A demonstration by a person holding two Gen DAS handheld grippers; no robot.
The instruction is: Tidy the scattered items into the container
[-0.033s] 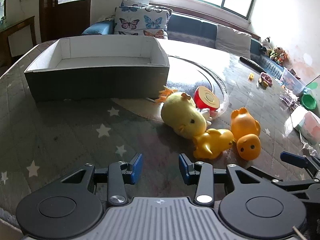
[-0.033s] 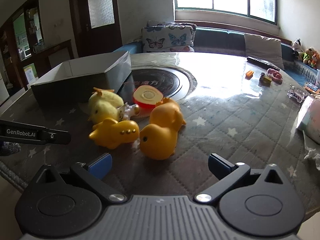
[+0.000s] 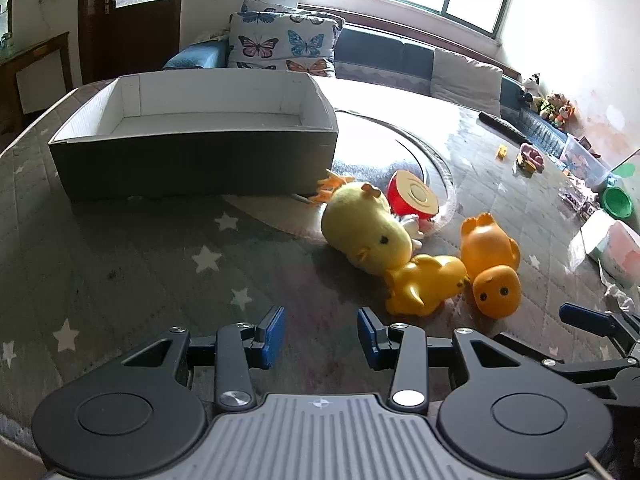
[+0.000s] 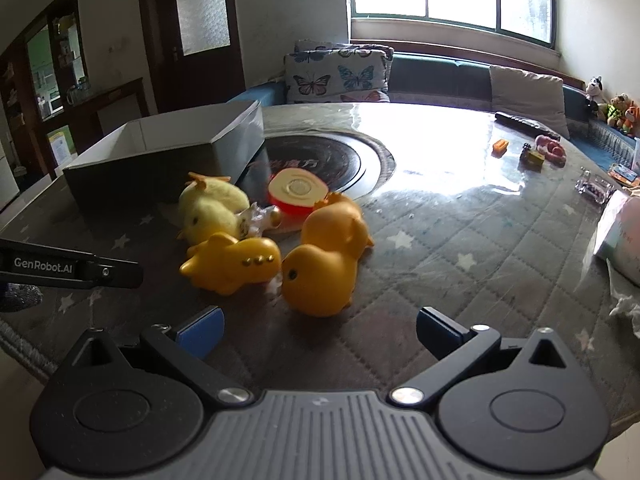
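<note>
A grey open box (image 3: 192, 160), white inside, stands at the back left; it also shows in the right wrist view (image 4: 168, 160). Beside it lie a yellow plush chick (image 3: 364, 228) (image 4: 212, 208), a red apple half (image 3: 412, 196) (image 4: 298, 194), a small white figure (image 4: 260, 216), a yellow toy plane (image 3: 424, 284) (image 4: 232, 264) and an orange rubber duck (image 3: 490, 260) (image 4: 328, 256). My left gripper (image 3: 320, 334) is open and empty, left of and short of the toys. My right gripper (image 4: 320, 330) is wide open and empty, just short of the duck.
The table carries a star-patterned quilted cover under clear plastic and a dark round turntable (image 4: 320, 160). Small toys (image 4: 536, 152), a remote (image 4: 524, 124), a green bowl (image 3: 618, 202) and a white packet (image 4: 624, 236) lie at the right. A sofa with butterfly cushions (image 3: 288, 44) stands behind.
</note>
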